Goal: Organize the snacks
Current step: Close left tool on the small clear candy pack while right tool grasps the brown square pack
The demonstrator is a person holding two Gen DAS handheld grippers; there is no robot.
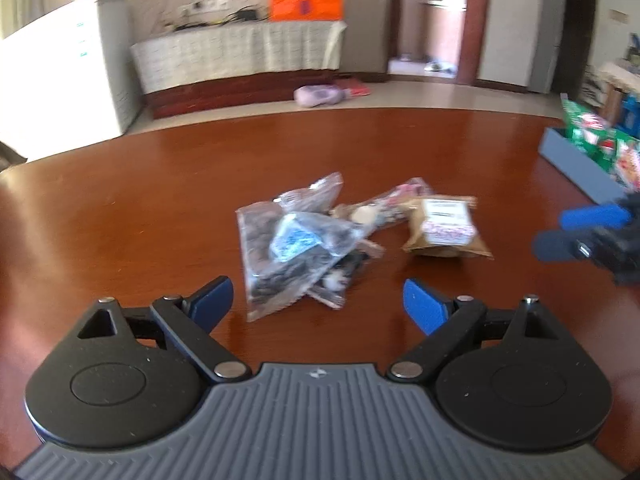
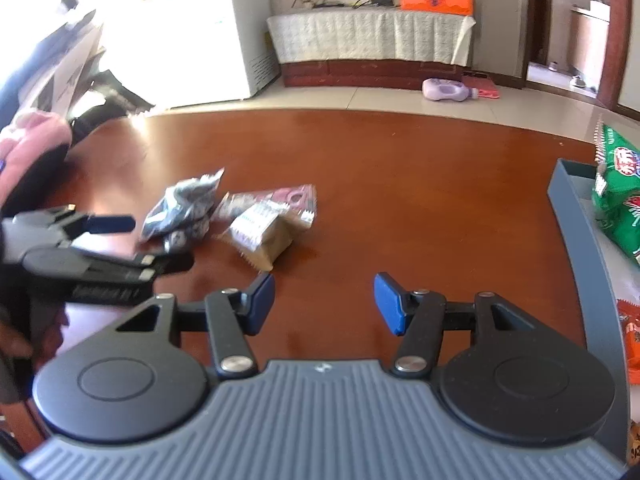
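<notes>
Lying in a loose heap on the brown table [image 1: 160, 184], the clear snack bags [image 1: 296, 248] and a tan packet [image 1: 444, 228] sit just ahead of the left gripper [image 1: 318, 304], whose jaws stand wide with nothing between them. The right gripper [image 2: 324, 304] hangs empty over bare wood, jaws partly apart, between the heap and a grey box [image 2: 568, 208] holding green packets [image 2: 618, 196].

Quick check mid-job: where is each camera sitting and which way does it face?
Left wrist: on the left tool, facing down-forward at the clear snack bags; right tool at right edge.
Right wrist: on the right tool, facing bare table; left tool at left.
Shared: brown packet, grey tray.
</notes>
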